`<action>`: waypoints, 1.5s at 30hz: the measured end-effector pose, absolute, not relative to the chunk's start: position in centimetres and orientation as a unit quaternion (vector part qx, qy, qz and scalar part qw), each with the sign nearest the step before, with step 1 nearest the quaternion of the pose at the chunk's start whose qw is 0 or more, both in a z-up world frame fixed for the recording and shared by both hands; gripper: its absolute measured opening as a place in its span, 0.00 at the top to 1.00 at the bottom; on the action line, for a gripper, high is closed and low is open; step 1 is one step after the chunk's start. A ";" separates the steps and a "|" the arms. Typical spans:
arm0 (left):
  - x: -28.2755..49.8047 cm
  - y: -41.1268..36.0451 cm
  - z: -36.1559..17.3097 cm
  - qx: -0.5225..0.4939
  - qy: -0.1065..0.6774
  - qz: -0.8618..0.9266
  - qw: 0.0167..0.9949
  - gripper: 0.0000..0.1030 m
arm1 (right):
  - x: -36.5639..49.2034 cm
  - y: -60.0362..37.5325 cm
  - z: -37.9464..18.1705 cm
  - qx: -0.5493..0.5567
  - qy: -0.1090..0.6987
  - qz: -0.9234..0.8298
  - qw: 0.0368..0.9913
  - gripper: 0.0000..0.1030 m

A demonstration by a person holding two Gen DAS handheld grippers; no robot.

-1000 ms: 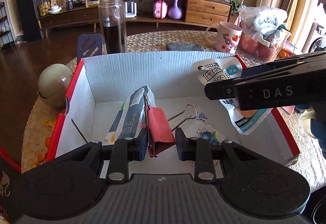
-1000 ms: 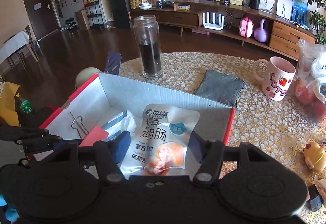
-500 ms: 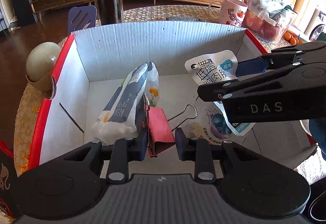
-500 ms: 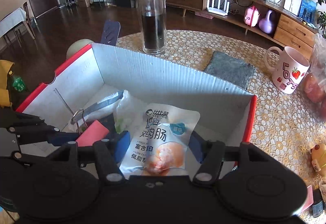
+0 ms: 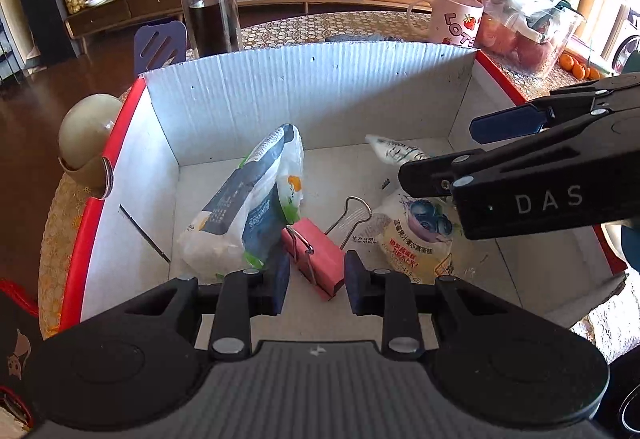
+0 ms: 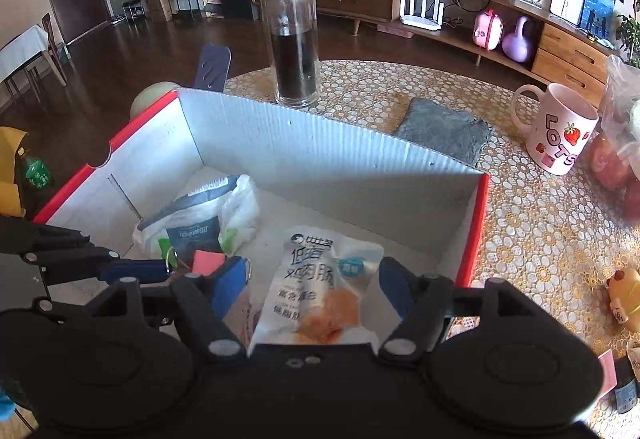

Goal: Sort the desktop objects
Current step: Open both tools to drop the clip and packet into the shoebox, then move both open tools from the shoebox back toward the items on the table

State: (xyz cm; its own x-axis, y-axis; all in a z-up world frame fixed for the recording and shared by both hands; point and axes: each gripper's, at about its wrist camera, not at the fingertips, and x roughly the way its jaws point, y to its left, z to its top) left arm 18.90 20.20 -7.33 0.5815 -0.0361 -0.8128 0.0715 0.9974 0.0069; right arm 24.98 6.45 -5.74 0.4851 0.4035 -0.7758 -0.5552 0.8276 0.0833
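A red-rimmed white cardboard box (image 5: pixel 304 95) lies under both grippers. My left gripper (image 5: pixel 314 281) is open low inside it; the pink binder clip (image 5: pixel 314 259) lies loose between its fingers, beside a white and blue snack bag (image 5: pixel 248 207). My right gripper (image 6: pixel 312 289) is open over the box with the chicken sausage packet (image 6: pixel 320 291) lying between its spread fingers. In the left wrist view the right gripper (image 5: pixel 516 163) hangs over a blueberry snack packet (image 5: pixel 420 239). The clip (image 6: pixel 208 262) also shows in the right wrist view.
On the lace tablecloth behind the box stand a glass jar of dark liquid (image 6: pixel 294 43), a grey cloth (image 6: pixel 444 129), a strawberry mug (image 6: pixel 558 129) and a bag of fruit (image 5: pixel 528 11). A beige ball-shaped holder (image 5: pixel 86 135) sits left of the box. A small yellow toy (image 6: pixel 624 299) lies at right.
Both grippers have lowered into the box and opened. The binder clip has dropped from the left gripper's fingers and tilted over. The sausage packet has been let go by the right gripper.
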 end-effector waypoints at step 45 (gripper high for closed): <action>12.3 13.0 -2.2 -0.001 0.381 -0.031 0.924 0.19 | 13.7 -6.9 0.9 -0.012 0.321 0.334 0.886 0.00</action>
State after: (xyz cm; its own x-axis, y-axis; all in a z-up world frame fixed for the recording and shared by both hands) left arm 12.34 13.03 -2.16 0.7070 -0.0579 -0.7048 0.0560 0.9981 -0.0258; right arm 13.67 -6.90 0.94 0.5716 0.5839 -0.5765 -0.5989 0.7772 0.1934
